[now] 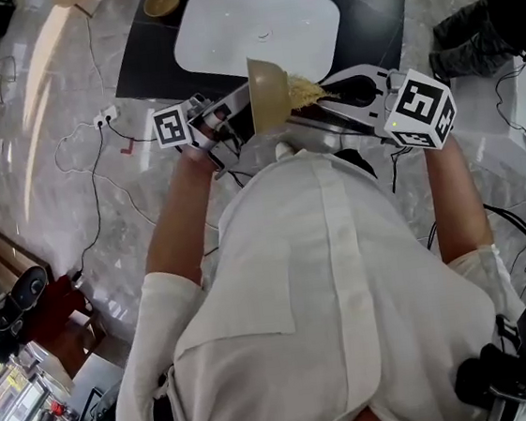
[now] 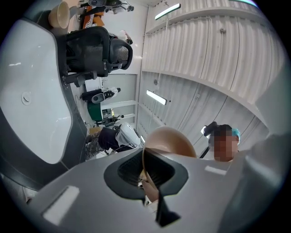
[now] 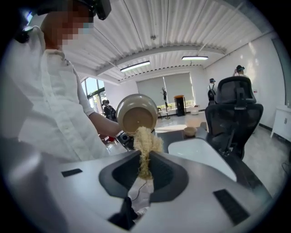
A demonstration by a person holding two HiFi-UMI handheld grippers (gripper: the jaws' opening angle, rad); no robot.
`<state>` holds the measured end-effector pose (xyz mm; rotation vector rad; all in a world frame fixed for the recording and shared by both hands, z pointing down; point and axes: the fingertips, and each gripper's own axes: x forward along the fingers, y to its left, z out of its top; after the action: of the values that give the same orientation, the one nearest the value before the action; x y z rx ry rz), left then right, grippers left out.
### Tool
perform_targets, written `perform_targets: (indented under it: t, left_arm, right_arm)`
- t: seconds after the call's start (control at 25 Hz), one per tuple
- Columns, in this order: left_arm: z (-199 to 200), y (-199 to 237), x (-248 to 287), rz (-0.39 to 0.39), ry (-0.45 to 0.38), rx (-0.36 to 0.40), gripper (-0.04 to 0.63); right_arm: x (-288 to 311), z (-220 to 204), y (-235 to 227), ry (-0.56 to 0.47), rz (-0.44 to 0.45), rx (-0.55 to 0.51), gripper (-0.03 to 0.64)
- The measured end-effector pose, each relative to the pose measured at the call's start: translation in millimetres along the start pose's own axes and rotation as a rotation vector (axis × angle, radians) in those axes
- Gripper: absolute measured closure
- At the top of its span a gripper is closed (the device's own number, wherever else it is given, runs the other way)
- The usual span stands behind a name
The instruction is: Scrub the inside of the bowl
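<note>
While the left hand-held gripper (image 2: 146,178) clamps the bowl's (image 2: 170,140) rim, the right hand-held gripper (image 3: 144,171) pinches a straw-coloured scrubber (image 3: 145,142) whose tip touches the bowl's open side. The bowl hangs on its side between both grippers. Beyond the bowl, a dark desk (image 1: 144,64) carries a white basin (image 1: 256,26).

No words, brands or numbers can be read anywhere — only black-and-white square patterns on the marker cubes (image 1: 421,107).
</note>
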<state>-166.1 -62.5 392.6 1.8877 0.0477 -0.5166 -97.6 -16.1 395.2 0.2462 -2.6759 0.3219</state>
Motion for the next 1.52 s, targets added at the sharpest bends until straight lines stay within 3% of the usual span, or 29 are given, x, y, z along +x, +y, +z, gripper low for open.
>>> perform_targets:
  t: [0.4,0.72,1.0,1.28,1.52]
  left_arm:
    - [-6.1,12.1,-8.4,0.070,0.036,0.022,0.580]
    - [1.6,7.1,-3.9,0.038,0.010,0.014,0.580]
    - [2.1,13.3,-7.9,0.061,0.014,0.008,0.580]
    - [4.3,12.1,-3.1,0.049,0.015,0.011,0.580]
    - [4.5,15.9,-6.4,0.066,0.017,0.014,0.580]
  right_arm:
    - [-14.5,27.2,4.2,-0.034,-0.016,-0.078,0.566]
    - [-4.2,8.4,0.2,0.054,-0.016,-0.073,0.566]
    - [-14.7,27.2,3.6,-0.010,-0.001,-0.079,0.566]
    - [-7.1,13.9,9.4,0.042,0.011,-0.080,0.566]
    - [-18.2,29.6,13.7,-0.021,0.039,-0.058,0.566]
